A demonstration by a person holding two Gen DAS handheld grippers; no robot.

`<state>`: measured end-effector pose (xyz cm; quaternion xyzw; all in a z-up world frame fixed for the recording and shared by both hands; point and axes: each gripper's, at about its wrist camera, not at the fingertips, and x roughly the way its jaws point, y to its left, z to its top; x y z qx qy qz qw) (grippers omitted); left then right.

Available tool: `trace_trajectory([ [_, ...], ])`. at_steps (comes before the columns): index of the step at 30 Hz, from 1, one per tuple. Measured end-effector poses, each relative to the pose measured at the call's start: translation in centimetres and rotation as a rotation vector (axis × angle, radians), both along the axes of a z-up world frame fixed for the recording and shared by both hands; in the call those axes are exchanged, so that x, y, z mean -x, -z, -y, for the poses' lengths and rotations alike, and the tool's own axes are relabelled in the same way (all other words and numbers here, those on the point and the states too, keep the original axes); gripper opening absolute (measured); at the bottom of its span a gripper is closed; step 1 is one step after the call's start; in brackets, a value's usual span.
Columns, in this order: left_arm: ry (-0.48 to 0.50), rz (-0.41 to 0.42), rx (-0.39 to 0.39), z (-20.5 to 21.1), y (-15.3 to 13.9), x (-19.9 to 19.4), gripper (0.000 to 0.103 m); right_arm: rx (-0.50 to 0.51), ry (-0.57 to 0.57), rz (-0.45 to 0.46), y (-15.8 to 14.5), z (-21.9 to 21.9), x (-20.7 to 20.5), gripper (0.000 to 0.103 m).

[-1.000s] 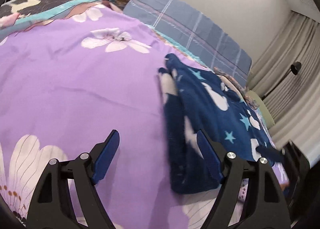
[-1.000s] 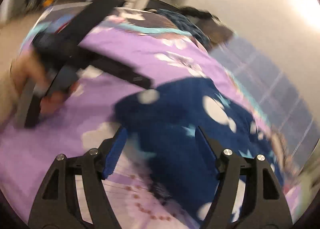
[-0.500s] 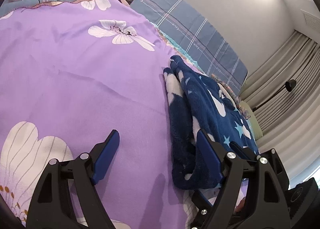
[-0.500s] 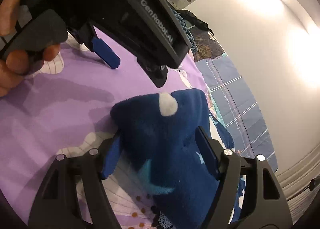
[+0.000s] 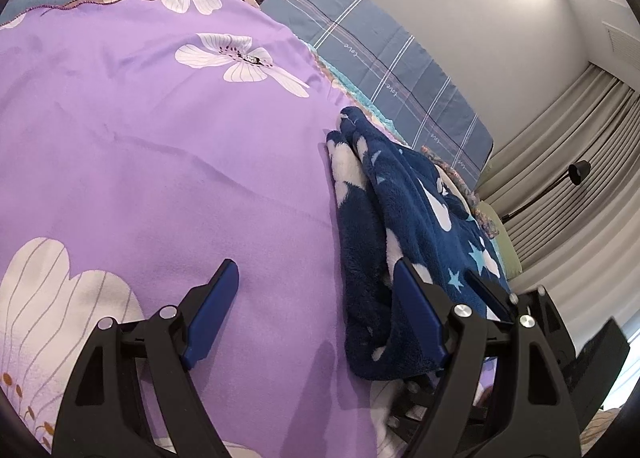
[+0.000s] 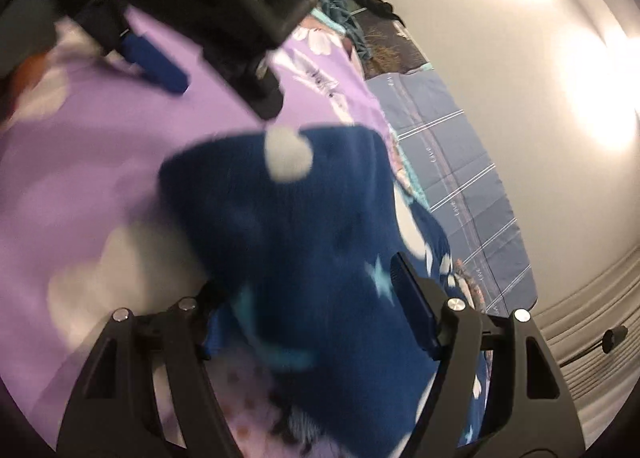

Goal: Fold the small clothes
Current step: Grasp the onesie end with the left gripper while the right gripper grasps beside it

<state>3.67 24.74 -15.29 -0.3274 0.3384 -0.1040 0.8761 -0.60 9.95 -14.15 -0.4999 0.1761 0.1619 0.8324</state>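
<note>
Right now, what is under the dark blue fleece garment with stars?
The dark blue fleece garment lies folded on the purple flowered bedsheet, which shows around it. Whether anything else lies beneath its folded layers cannot be seen.

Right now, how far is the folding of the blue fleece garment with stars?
Looks done: the navy star-print fleece garment lies doubled in layers on the purple floral sheet.
In hand: the right gripper straddles its near end, though blur hides whether the pads press. The left gripper stands open over bare sheet beside it.
Left: probably one more fold, then smoothing.
</note>
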Motion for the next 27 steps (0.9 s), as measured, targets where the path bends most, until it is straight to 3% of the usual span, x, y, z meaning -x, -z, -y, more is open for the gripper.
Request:
trace_trajectory([
  [4,0.018,-0.002,0.046,-0.4,-0.1,-0.3,0.08,0.005,-0.01,0.071,0.4,-0.6,0.2,0.068],
  [8,0.137,-0.001,0.085,-0.4,-1.3,-2.7,0.081,0.0,-0.067,0.106,0.4,0.3,1.4,0.068],
  [12,0.255,-0.035,0.072,0.6,-1.8,-8.7,0.082,-0.005,-0.077,0.098,0.2,0.1,1.3,0.067],
  [15,0.306,-0.09,0.139,1.4,-0.6,-12.7,0.082,-0.024,-0.075,0.07,-0.2,0.0,0.8,0.067],
  [17,0.319,-0.072,0.176,1.9,-0.2,-14.6,0.082,-0.023,-0.076,0.07,-0.2,-0.1,1.0,0.067],
  [19,0.32,-0.04,0.18,2.2,-0.3,-15.9,0.072,-0.022,-0.08,0.069,-0.1,-0.5,0.5,0.067],
  [21,0.306,-0.066,0.206,2.4,0.4,-17.0,0.036,-0.027,-0.08,0.067,0.1,-0.9,0.1,0.059],
  [22,0.298,-0.079,0.225,2.4,0.6,-17.2,0.032,-0.035,-0.083,0.044,0.1,-1.0,-0.2,0.037],
  [25,0.278,-0.069,0.237,2.4,-0.3,-17.0,0.027,-0.097,-0.087,0.02,-0.8,-0.1,-0.6,0.026],
  [27,0.284,-0.03,0.219,2.9,-2.3,-16.6,0.026,-0.182,-0.076,-0.006,-2.4,0.8,-0.7,0.025],
])
